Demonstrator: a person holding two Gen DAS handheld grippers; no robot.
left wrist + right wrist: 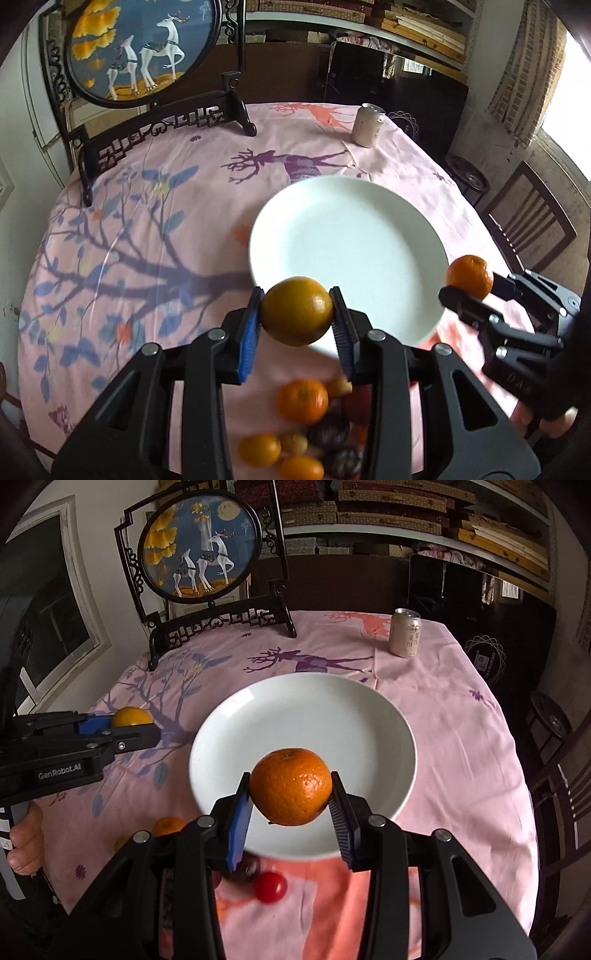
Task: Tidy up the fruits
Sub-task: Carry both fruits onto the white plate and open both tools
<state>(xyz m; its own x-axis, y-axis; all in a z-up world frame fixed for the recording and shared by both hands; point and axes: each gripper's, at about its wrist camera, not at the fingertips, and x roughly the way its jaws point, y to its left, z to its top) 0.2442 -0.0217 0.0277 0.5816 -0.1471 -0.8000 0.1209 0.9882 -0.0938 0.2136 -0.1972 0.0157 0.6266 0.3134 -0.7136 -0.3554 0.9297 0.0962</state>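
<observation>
My left gripper (297,312) is shut on a yellowish orange (297,311) and holds it in the air at the near left rim of the white plate (354,236). My right gripper (291,788) is shut on a bright mandarin (291,786), lifted over the near part of the same plate (306,716). In the left wrist view the right gripper (471,286) shows at the plate's right with its mandarin (470,276). The right wrist view shows the left gripper (135,722) and its orange (131,716) left of the plate. Several loose fruits (301,400) lie on the cloth below.
A pink patterned cloth (461,738) covers the round table. A drink can (405,632) stands at the far right, a framed deer screen (201,546) on a dark stand at the far left. A red cherry tomato (270,887) lies near the plate. Chairs stand to the right.
</observation>
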